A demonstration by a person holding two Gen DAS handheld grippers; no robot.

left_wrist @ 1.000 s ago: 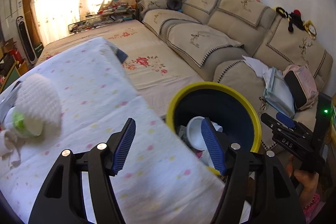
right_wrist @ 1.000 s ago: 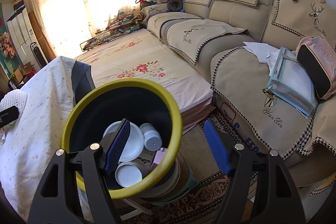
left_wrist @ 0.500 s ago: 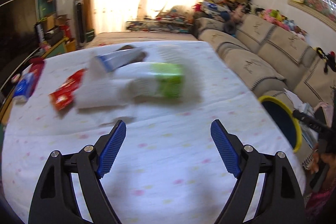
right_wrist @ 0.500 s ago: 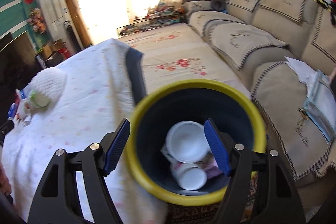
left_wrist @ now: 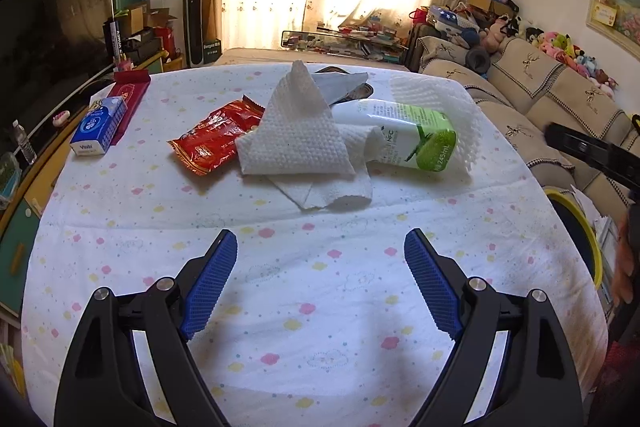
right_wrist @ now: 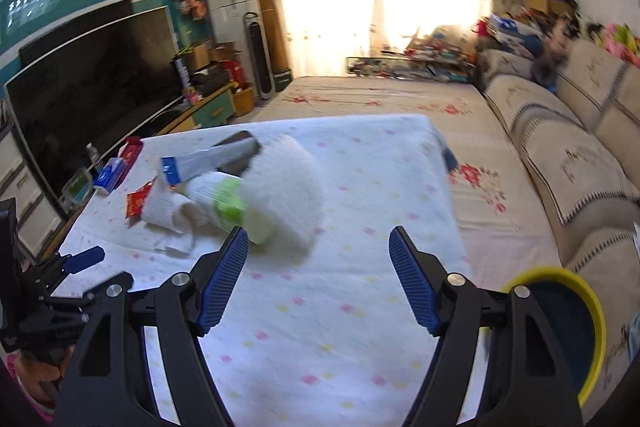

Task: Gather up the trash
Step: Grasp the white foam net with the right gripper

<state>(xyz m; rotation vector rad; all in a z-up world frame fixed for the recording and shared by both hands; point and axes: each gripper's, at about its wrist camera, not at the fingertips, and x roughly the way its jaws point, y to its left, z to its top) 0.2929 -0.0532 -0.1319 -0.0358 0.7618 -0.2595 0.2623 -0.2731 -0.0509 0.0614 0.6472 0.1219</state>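
Both claws spread wide and empty above the bench draped in a white cloth with pastel dots (left_wrist: 320, 287). Left claw (left_wrist: 320, 283) facing the litter head-on; right claw (right_wrist: 316, 279) off to the side, angled across the same cloth, its view somewhat blurred.

Trash heaped in one cluster at the far half of the bench, straight ahead of the left claw and well apart from its tips:
- crumpled white embossed paper towel (left_wrist: 296, 135) in the middle, draped partly over its neighbours;
- white-and-green drink carton (left_wrist: 404, 135) lying on its side just right of the towel, long axis running left to right and tilted slightly toward the near right, green end pointing right, tucked into white foam netting (left_wrist: 460, 115);
- shiny red foil snack wrapper (left_wrist: 212, 137) touching the towel's left edge, long axis slanting from near left to far right.

Further left, near the bench edge, a small blue-and-white tissue pack (left_wrist: 100, 127) resting against a dark red box (left_wrist: 130, 95); hard to tell whether either counts as trash.

Yellow-rimmed dark blue bin (right_wrist: 560, 327) low at the right side of the bench, beside the right claw, with the beige sofa (right_wrist: 568, 147) beyond.

Left claw likely better placed for the towel or the wrapper. Carton closer to the right claw, reachable across its short width from that side. Bin on the right favouring a right-hand carry.
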